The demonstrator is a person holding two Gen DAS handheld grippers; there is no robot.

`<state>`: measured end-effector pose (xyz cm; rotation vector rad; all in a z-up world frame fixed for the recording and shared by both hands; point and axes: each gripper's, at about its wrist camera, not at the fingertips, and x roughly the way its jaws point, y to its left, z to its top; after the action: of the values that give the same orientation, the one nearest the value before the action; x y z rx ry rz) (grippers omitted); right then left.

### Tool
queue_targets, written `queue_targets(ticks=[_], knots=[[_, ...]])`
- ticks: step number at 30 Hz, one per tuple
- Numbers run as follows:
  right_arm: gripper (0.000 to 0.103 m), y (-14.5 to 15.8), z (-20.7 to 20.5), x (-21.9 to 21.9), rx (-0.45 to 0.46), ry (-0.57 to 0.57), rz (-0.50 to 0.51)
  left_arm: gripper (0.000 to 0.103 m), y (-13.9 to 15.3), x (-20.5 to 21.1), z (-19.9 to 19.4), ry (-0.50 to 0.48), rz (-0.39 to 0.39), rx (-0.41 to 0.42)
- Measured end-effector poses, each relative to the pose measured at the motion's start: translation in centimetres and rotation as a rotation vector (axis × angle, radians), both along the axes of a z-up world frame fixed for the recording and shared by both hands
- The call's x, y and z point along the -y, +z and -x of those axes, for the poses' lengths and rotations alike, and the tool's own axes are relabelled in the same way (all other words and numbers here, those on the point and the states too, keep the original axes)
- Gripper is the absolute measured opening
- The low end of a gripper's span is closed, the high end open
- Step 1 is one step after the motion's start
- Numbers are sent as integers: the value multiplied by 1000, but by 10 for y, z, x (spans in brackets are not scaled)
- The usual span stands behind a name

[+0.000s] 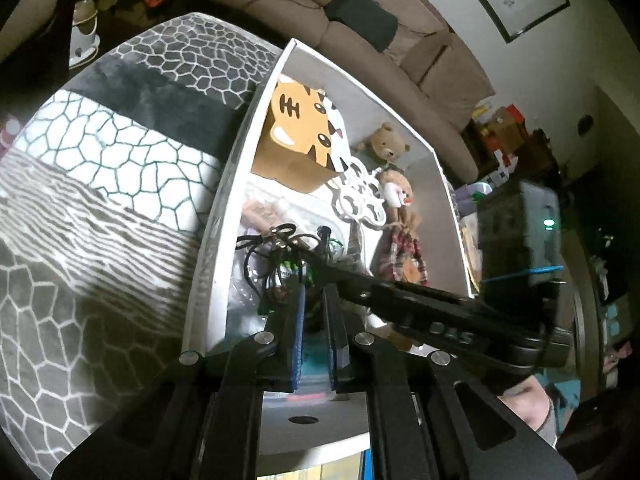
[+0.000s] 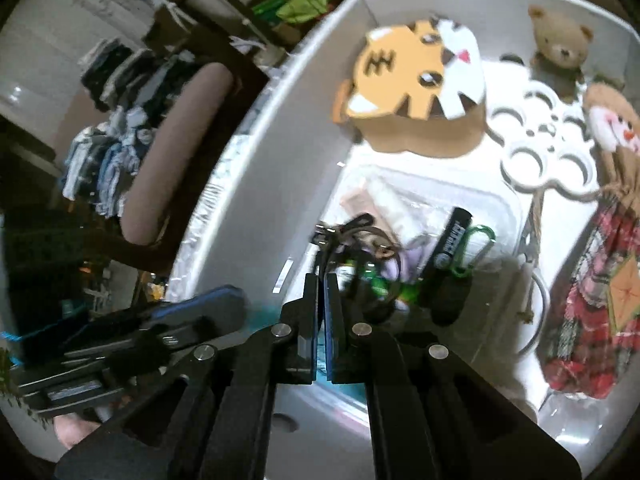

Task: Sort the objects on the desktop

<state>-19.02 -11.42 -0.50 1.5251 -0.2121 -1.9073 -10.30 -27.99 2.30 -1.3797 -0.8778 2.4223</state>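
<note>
The white box [image 2: 280,92] ahead of both pressed-together hand-held grippers [image 1: 314,284] [image 2: 322,280] holds a tiger box [image 2: 412,80], teddy bear [image 2: 560,44] and cords [image 2: 352,236].

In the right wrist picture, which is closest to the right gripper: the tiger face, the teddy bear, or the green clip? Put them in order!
From the right gripper:
1. Green clip, just right of the tips.
2. Tiger face, farther up the box.
3. Teddy bear, at the far right corner.

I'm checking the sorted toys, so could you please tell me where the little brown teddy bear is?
The brown teddy bear sits in the far corner of the white box, beyond the white ring-shaped tray.
</note>
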Motion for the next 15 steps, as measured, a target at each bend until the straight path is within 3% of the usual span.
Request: queue_targets(ticks=[2, 5, 8, 10, 13, 15], knots=[[9, -4, 1, -1, 13, -4, -19, 7, 1, -1, 0, 0, -7, 1], [28, 5, -3, -7, -7, -7, -14, 7, 2, -4, 0, 1, -6, 1], [30, 26, -12, -17, -69, -3, -48, 13, 7, -10, -3, -4, 8, 5], [30, 40, -20, -29, -93, -10, -44, 22, 10, -13, -5, -2, 5, 3], [30, 60, -35, -55, -121, -23, -18, 63, 19, -22, -11, -3, -11, -11], [36, 76, -46, -78, -147, -26, -15, 74, 29, -34, -14, -16, -7, -24]])
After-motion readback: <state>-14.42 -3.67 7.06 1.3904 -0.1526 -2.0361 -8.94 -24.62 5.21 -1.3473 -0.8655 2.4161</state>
